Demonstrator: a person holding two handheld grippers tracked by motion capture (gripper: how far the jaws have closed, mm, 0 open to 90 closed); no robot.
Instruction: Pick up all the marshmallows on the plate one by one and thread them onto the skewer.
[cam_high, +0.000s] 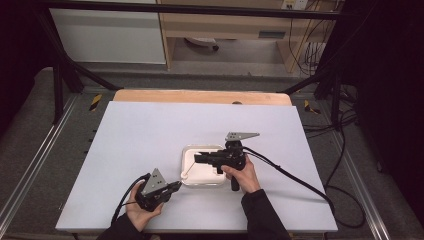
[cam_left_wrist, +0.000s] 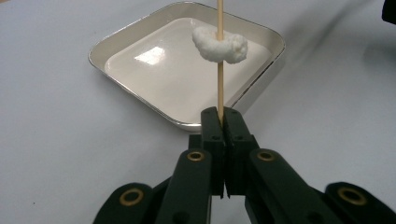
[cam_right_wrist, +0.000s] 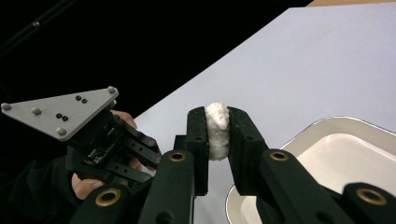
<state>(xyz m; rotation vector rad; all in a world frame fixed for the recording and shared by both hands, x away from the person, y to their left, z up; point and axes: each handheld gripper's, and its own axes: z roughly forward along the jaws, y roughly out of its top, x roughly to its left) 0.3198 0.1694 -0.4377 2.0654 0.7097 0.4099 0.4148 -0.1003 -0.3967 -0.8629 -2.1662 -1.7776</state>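
Over the tray (cam_high: 186, 165), the left gripper (cam_left_wrist: 223, 116) clamps a skewer (cam_left_wrist: 220, 84) aimed toward the right gripper (cam_right_wrist: 217, 135), which pinches a white puff (cam_right_wrist: 217, 130).

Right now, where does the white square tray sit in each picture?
High view: tray near the centre, slightly right.
Left gripper view: tray upper middle, beyond the jaws.
Right gripper view: tray in the bottom right corner.
Shared landmark: the white table under it.

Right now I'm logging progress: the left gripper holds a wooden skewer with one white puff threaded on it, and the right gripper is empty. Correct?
Not quite. The right gripper is not empty: the right gripper view shows it shut on a second white puff. The left gripper does hold the skewer with one puff.
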